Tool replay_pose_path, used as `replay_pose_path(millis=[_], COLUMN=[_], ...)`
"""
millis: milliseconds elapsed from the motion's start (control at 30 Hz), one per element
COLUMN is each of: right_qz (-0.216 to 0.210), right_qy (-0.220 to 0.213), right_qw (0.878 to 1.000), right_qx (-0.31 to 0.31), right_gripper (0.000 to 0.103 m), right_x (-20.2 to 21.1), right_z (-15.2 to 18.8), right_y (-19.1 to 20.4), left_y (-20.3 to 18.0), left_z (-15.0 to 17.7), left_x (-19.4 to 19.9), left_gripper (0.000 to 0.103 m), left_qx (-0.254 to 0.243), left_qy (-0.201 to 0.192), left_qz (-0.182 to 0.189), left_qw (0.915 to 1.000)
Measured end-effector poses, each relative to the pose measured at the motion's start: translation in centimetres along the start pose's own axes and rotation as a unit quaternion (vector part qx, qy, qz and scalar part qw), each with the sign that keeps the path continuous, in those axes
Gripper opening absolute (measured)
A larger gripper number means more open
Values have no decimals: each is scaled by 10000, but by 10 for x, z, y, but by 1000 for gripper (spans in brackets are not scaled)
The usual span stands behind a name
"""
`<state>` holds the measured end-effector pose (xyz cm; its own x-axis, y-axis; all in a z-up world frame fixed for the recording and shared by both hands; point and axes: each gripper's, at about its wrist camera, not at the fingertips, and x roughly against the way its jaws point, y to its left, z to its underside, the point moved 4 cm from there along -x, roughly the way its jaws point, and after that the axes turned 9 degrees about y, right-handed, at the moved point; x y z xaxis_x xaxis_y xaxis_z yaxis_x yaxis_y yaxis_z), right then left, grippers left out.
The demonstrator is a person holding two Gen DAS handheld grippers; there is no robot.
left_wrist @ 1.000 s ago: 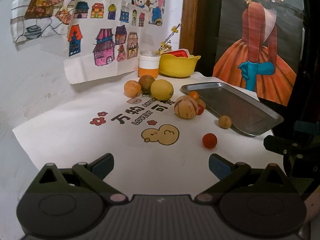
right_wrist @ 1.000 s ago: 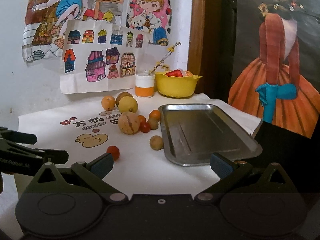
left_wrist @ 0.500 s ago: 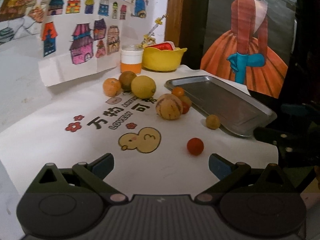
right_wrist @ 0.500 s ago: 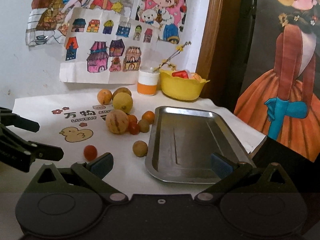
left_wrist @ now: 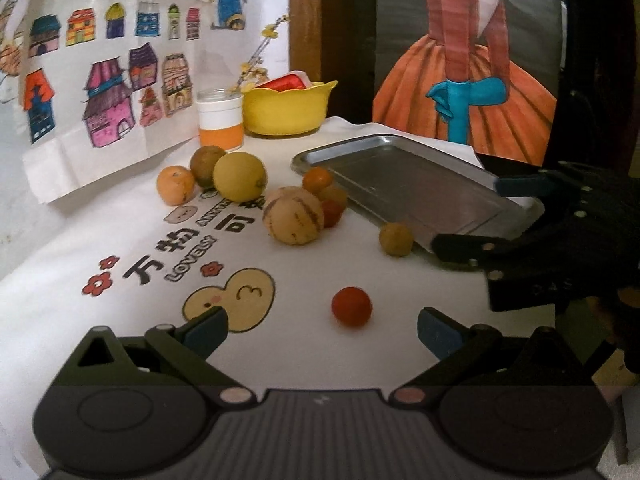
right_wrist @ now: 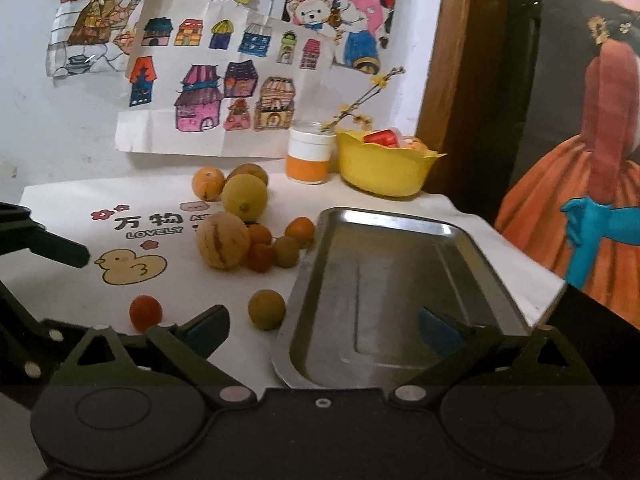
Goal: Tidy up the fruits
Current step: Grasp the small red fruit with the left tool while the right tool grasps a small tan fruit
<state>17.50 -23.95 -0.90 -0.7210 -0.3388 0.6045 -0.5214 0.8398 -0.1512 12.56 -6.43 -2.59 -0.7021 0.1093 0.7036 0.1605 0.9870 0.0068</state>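
Nine fruits lie on the white cloth (left_wrist: 80, 320), and none are in the metal tray (right_wrist: 400, 280). The tray is the landmark here.

One small red fruit (left_wrist: 351, 306) sits alone, well apart from the tray's near corner. One small tan fruit (left_wrist: 395, 239) sits just beside the tray's long edge. One big striped fruit (left_wrist: 293, 215) sits a bit further from the tray, and four little fruits, orange, red and greenish, are bunched between it and the tray; one of these, a small orange one (left_wrist: 317, 179), is right by the tray's far corner. Three more sit further back from the tray: one yellow lemon (left_wrist: 239, 176), one brown fruit (left_wrist: 206, 165) and one orange (left_wrist: 175, 185).

Behind the tray stand one yellow bowl (left_wrist: 288, 110) and one white and orange jar (left_wrist: 220, 119).

The left gripper (left_wrist: 322, 327) is wide open and holds nothing, with the red fruit just ahead of it. The right gripper (right_wrist: 324, 324) is wide open too, holding nothing, over the tray's near end.
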Motion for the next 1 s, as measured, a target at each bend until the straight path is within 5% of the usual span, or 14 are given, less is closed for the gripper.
replay_pose_path(millis=[300, 567, 1000], right_qz=[-507, -787, -894], right_qy=[74, 320, 542], right_qw=[9984, 9954, 9932], right_qx=[258, 448, 519], right_gripper=[75, 42, 28], right_x=[-17, -33, -42], right_z=[-11, -20, -20], right_y=[9, 14, 17], left_y=[-3, -2, 2], left_z=[-3, -4, -10], left_x=[-9, -14, -21], left_gripper=[90, 72, 42], left_qx=[-160, -230, -111], left_qy=[16, 61, 134], left_qz=[89, 305, 497], left_qw=[9998, 9993, 9986])
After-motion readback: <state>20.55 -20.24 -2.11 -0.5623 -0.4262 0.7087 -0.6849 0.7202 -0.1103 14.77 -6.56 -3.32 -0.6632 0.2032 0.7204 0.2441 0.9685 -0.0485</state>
